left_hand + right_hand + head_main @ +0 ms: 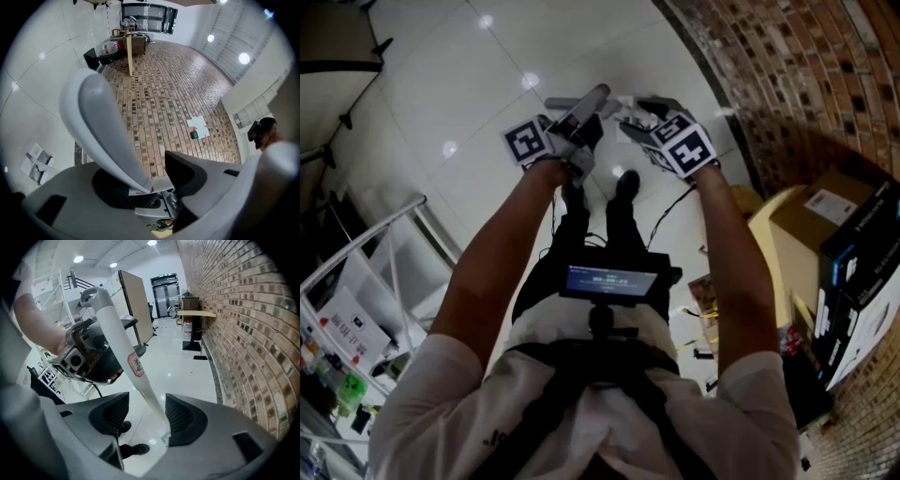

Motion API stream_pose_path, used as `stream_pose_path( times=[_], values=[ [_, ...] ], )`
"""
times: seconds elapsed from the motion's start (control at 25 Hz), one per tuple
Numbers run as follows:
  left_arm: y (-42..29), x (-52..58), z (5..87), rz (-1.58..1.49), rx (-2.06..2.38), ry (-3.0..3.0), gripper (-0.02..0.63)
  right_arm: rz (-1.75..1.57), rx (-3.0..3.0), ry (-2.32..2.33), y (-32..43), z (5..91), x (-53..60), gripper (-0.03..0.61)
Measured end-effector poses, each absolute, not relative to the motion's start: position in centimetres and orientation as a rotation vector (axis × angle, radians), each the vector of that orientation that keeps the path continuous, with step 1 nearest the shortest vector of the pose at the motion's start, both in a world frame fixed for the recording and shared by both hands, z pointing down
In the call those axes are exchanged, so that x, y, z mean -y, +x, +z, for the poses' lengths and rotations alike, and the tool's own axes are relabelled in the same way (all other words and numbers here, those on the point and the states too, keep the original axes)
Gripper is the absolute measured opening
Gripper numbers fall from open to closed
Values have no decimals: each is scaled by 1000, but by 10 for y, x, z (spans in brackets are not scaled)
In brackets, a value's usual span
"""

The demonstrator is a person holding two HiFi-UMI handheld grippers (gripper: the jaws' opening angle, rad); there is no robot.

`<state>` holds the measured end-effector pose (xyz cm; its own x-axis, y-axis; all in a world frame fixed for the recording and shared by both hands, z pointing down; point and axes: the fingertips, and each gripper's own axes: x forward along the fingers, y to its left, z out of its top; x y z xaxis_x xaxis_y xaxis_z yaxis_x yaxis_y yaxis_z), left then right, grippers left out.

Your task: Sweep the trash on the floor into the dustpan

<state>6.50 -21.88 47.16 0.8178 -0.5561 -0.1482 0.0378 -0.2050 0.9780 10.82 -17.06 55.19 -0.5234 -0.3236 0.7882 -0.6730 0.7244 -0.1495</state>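
- Handle [117,333], pale grey with a red-edged sticker, is held up in front of the person, well above the white tile floor [487,75].
- Left gripper [581,127] is clamped on the handle partway down. In the right gripper view the loop end sticks up past it.
- In the left gripper view the handle [101,122] runs out from between the jaws [150,183], up and to the left.
- Right gripper [143,413] has its jaws released and spread. The handle passes through the gap, closer to the right-hand pad, and neither pad presses on it.
- In the head view both grippers meet at the handle [581,101], with the right gripper [633,117] tilted down.
- Can't tell whether it's the broom's or the dustpan's handle, because its lower end is hidden behind the right gripper's body.
- Scraps [705,295] lie on the floor at the person's right, near the brick wall [787,75] and a cardboard box [834,202].
- Person's black shoes [626,183] are directly under the grippers.
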Motion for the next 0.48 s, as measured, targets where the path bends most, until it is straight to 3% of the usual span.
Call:
stream_pose_path(
  times=[0.48],
  values=[
    [63, 216, 470, -559, 416, 1731, 206, 693, 2131, 954, 130, 551, 165, 251]
  ],
)
